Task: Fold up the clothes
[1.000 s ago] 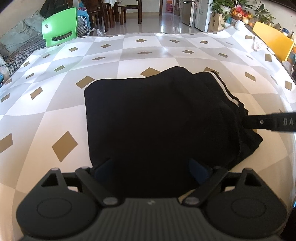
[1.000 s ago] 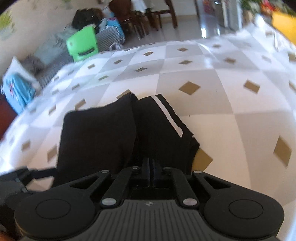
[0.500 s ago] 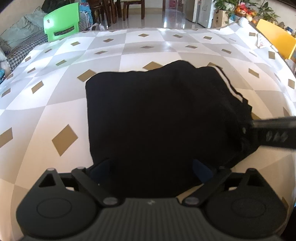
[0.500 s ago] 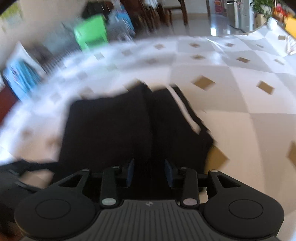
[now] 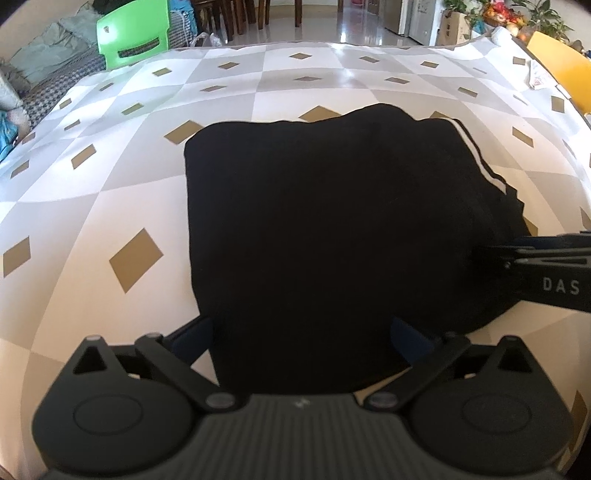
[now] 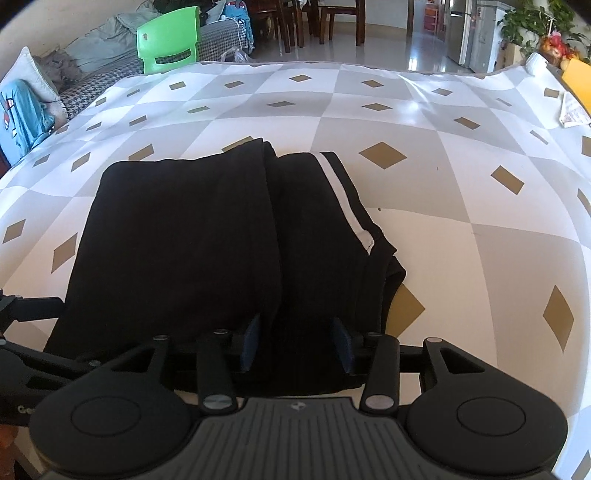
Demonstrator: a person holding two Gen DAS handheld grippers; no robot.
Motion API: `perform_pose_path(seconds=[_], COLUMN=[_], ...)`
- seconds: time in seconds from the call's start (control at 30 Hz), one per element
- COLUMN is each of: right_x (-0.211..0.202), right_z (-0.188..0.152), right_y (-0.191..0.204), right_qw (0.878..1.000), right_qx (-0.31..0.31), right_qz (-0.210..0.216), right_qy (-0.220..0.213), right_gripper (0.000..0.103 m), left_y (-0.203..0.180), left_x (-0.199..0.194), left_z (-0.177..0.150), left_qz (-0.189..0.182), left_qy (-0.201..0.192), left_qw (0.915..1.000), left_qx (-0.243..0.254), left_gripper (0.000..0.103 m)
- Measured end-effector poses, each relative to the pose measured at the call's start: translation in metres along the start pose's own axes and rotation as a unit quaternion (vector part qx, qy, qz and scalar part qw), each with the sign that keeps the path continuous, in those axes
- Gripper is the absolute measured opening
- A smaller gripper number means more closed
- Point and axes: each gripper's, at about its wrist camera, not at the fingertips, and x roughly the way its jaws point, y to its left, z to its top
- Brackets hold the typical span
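Note:
A folded black garment (image 5: pixel 314 221) with a white stripe (image 5: pixel 476 158) along its right side lies flat on the checked tablecloth (image 5: pixel 110 184). My left gripper (image 5: pixel 301 338) hovers over the garment's near edge. Its jaws are opening and stand very wide, and its pads press on nothing. In the right wrist view the same garment (image 6: pixel 177 240) shows a lengthwise fold line beside the stripe (image 6: pixel 347 199). My right gripper (image 6: pixel 297 343) sits at the near right edge. Its jaws are opening; black cloth lies between the blue pads, which stand apart from it. The right gripper's finger (image 5: pixel 535 266) reaches in from the right.
A green plastic chair (image 5: pixel 133 33) stands beyond the table's far left corner and a yellow chair (image 5: pixel 557 70) at the far right. A white paper (image 6: pixel 572 110) lies near the right edge. A sofa with bedding (image 6: pixel 44 85) runs along the left.
My right gripper's jaws were shut on the garment's near edge and have since parted and let the cloth go. The left jaws have spread a little wider. The garment stays flat.

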Motion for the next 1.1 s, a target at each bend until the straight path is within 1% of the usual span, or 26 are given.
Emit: perform_pose_path(seconds=[0.13,0.37,0.63,0.8,1.1], right_x=[0.000,0.000,0.000,0.000,0.000], right_z=[-0.001,-0.002,-0.004,-0.003,-0.001], right_y=[-0.001,0.004,0.006,0.004,0.009], right_qw=[1.000,1.000,1.000,1.000,1.000], right_qx=[0.006,0.006,0.012,0.026,0.030], right_qz=[0.008,0.010,0.006,0.009,-0.004], right_qy=[0.004,0.005,-0.002,0.000,0.006], right_gripper=[0.046,0.052,0.053,0.053,0.054], left_y=[0.002,0.005,0.009,0.010,0.013], left_x=[0.002,0.003,0.002,0.003,0.002], left_z=[0.000,-0.001,-0.001,0.000,0.001], left_qz=[0.000,0.003,0.002,0.002,0.001], left_qy=[0.005,0.006,0.010,0.012,0.016], left_qw=[1.0000,0.9999,0.9995,0.9994,0.9991], left_qx=[-0.006,-0.015,-0.030,-0.033,-0.039], left_gripper=[0.103,0.103,0.103,0.103,0.103])
